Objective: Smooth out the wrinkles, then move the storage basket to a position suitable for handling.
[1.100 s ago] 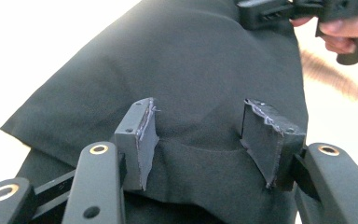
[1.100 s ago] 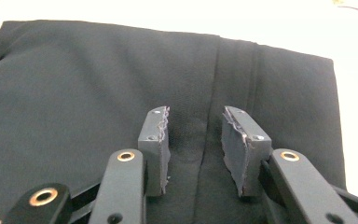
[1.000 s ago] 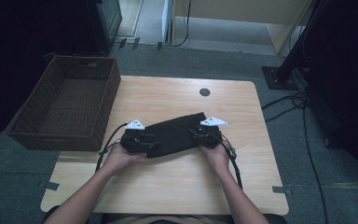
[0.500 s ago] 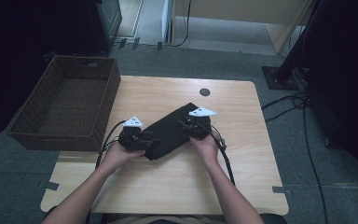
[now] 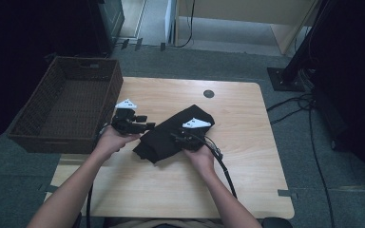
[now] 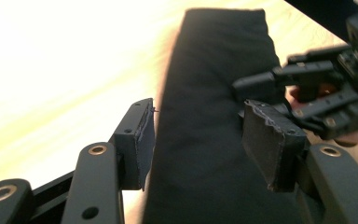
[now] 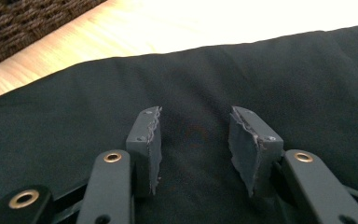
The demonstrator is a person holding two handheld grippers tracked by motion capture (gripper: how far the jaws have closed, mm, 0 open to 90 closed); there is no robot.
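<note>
A folded black cloth (image 5: 158,143) lies slantwise on the wooden table (image 5: 247,161), low at the left and rising to the far right. My left gripper (image 5: 147,126) hovers at the cloth's left edge, lifted off the table. In the left gripper view its jaws (image 6: 198,121) stand open, the cloth (image 6: 200,70) showing in the gap beyond the pads. My right gripper (image 5: 175,137) rests over the cloth's middle. Its jaws (image 7: 193,126) have just been opening and stand apart above the cloth (image 7: 74,121), with no fabric pinched between the pads.
A dark wicker basket (image 5: 28,135) stands at the table's left edge, close to my left hand. A small black round disc (image 5: 208,93) sits near the far edge. The right gripper's cable (image 5: 223,166) trails back along my forearm. Cables lie on the floor at the right.
The cloth has swung from lying crosswise to a slant, its right end farther away. The left gripper rose and drew left off it. The right gripper moved left onto the cloth's middle.
</note>
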